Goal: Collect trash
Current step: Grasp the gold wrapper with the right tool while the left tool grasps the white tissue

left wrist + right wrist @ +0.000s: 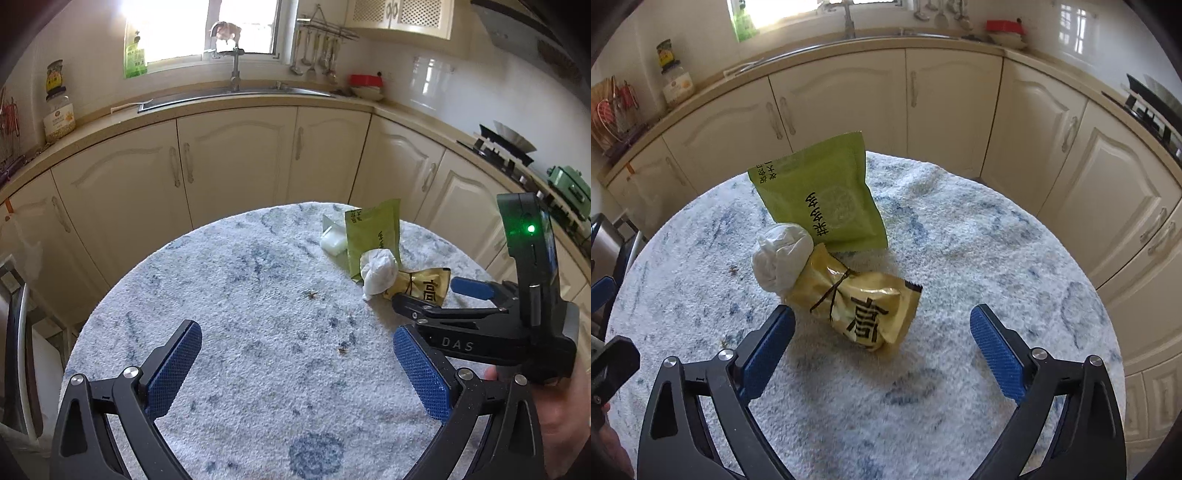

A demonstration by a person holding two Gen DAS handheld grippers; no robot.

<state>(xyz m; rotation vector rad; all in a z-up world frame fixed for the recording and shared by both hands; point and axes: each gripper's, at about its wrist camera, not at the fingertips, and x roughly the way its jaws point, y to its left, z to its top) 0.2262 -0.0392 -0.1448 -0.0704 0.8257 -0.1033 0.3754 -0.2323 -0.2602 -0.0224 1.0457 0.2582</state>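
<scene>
Trash lies on a round table covered with a white-and-blue cloth [240,280]. A gold wrapper [864,310] with black characters lies between my right gripper's open fingers, just ahead of the tips. A crumpled white tissue [783,258] touches its far end. A green packet [823,195] stands tilted behind them. My right gripper [882,325] is open and empty. In the left wrist view the same gold wrapper [428,284], tissue [380,271], green packet [373,236] and a small white plastic piece [334,243] sit at the right. My left gripper [297,345] is open, empty, over bare cloth.
The right gripper's body [517,314] with a green light reaches in from the right in the left wrist view. Small brown crumbs [312,294] lie on the cloth. Cream kitchen cabinets [236,162], a sink [236,94] and a stove [506,147] stand beyond the table.
</scene>
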